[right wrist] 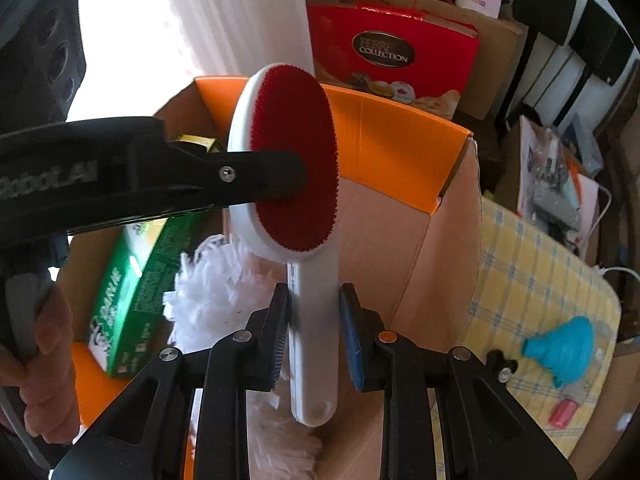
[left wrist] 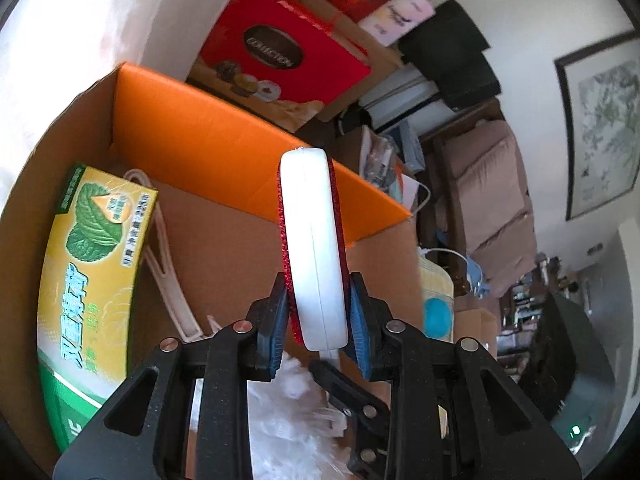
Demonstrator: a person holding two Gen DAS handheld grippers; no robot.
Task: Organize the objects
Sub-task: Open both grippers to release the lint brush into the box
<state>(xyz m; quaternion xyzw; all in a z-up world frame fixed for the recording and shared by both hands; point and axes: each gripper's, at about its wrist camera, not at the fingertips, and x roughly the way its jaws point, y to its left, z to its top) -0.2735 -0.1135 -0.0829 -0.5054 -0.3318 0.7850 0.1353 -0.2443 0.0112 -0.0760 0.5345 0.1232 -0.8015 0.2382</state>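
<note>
A white brush with a red bristle pad (right wrist: 296,160) hangs over an open cardboard box with orange flaps (right wrist: 384,148). My left gripper (left wrist: 318,316) is shut on the brush head (left wrist: 314,248), seen edge-on; it enters the right wrist view from the left (right wrist: 256,178). My right gripper (right wrist: 314,336) straddles the brush's white handle (right wrist: 316,344) with its jaws apart, a small gap on each side. The box (left wrist: 208,148) holds a yellow-green carton (left wrist: 92,280), a white fluffy duster (right wrist: 212,292) and a pale hanger (left wrist: 168,268).
A yellow checked cloth (right wrist: 532,280) right of the box carries a blue funnel (right wrist: 568,344) and a small pink item (right wrist: 564,414). Red gift boxes (right wrist: 392,48) and stacked cartons stand behind the box. Cluttered furniture fills the right side.
</note>
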